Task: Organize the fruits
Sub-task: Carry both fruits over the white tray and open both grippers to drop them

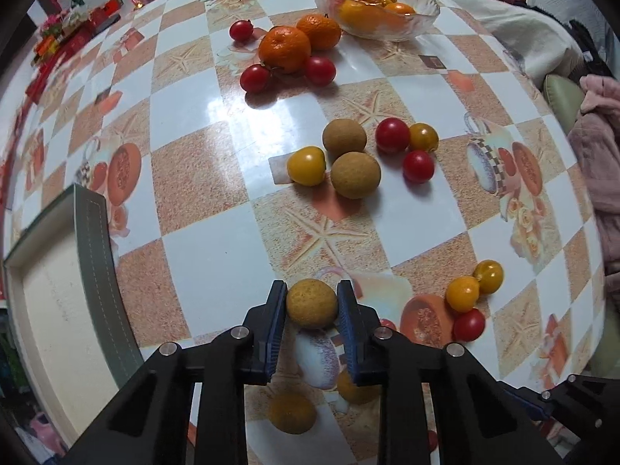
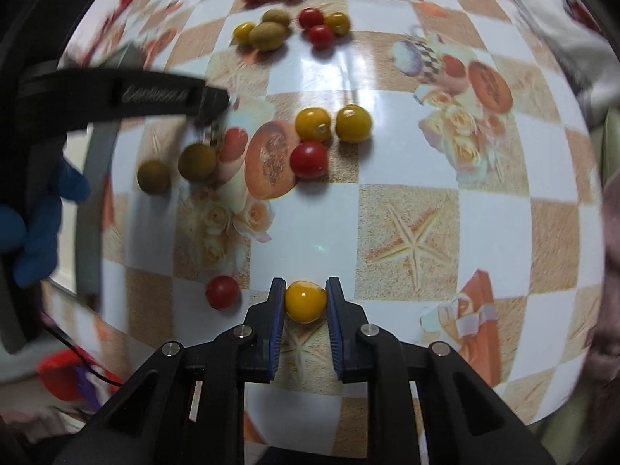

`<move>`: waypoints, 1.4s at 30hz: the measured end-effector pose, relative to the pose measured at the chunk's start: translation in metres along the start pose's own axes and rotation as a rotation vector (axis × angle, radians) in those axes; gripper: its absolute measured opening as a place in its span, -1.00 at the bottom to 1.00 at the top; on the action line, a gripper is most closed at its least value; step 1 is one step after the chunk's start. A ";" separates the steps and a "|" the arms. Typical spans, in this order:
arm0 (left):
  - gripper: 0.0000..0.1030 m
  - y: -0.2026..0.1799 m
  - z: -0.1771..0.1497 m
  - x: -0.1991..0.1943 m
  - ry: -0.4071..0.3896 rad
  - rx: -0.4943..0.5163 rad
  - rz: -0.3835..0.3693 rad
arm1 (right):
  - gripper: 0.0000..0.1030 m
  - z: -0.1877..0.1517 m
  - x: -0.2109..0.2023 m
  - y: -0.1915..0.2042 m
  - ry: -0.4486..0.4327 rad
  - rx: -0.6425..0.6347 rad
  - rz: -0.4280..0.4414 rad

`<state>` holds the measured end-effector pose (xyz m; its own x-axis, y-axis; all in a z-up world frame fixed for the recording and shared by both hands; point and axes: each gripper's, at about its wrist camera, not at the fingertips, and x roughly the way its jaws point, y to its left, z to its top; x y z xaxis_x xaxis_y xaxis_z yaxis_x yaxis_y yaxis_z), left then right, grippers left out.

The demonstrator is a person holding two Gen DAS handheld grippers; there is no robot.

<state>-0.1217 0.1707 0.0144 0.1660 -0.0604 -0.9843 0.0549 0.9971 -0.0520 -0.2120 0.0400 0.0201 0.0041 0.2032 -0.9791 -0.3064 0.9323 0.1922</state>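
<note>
Left hand-held gripper clamped on a brown longan, pinched between both blue finger pads right at the tips, just above the checkered worktop. Two more longans well ahead of that held longan, touching each other, with a yellow cherry tomato touching them on the left and a cluster of two red and one yellow tomatoes just to their right. Farther beyond, two mandarins flanked by three red cherry tomatoes, and past them a glass bowl holding orange-yellow fruit. Right of the held longan, two yellow tomatoes and one red grouped together. Left of it, a green-edged tray at the worktop edge. Right hand-held gripper closed on a yellow tomato, gripped between the pads at the fingertips, low over the worktop. Left of this held tomato, a lone red tomato close by. Ahead of it, two yellow tomatoes and a red one bunched together, and left of those two blurred brown longans beside the other gripper's black body.
</note>
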 end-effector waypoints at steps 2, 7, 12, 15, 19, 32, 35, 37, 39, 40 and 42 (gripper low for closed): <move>-0.46 0.007 -0.001 -0.004 -0.008 -0.023 -0.025 | -0.57 0.002 -0.003 -0.005 -0.004 0.021 0.004; -0.46 0.027 -0.006 -0.024 -0.048 -0.062 -0.052 | -0.56 0.006 -0.014 -0.009 -0.014 0.039 0.018; -0.46 0.050 -0.014 -0.048 -0.089 -0.092 -0.062 | -0.56 0.017 -0.028 -0.011 -0.037 0.041 0.034; -0.46 0.056 -0.024 -0.061 -0.113 -0.131 -0.057 | -0.56 0.027 -0.034 -0.001 -0.055 0.028 0.046; -0.46 0.089 -0.038 -0.078 -0.146 -0.190 -0.030 | -0.56 0.041 -0.044 0.022 -0.073 -0.015 0.062; -0.46 0.219 -0.073 -0.090 -0.167 -0.356 0.121 | -0.56 0.106 -0.038 0.150 -0.070 -0.237 0.158; -0.46 0.237 -0.074 -0.079 -0.156 -0.364 0.147 | -0.56 0.129 -0.021 0.179 -0.059 -0.261 0.170; -0.46 0.244 -0.073 -0.072 -0.145 -0.369 0.156 | -0.57 0.143 -0.008 0.196 -0.049 -0.272 0.171; -0.46 0.250 -0.073 -0.063 -0.134 -0.377 0.163 | -0.57 0.152 0.000 0.208 -0.042 -0.276 0.171; -0.46 0.253 -0.073 -0.058 -0.126 -0.379 0.166 | -0.57 0.156 0.005 0.213 -0.038 -0.278 0.172; -0.46 0.255 -0.075 -0.052 -0.115 -0.382 0.168 | -0.57 0.165 0.018 0.224 -0.023 -0.290 0.157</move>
<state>-0.1901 0.4313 0.0400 0.2512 0.1211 -0.9603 -0.3469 0.9375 0.0275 -0.1237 0.3017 0.0565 -0.0442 0.3479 -0.9365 -0.5633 0.7655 0.3110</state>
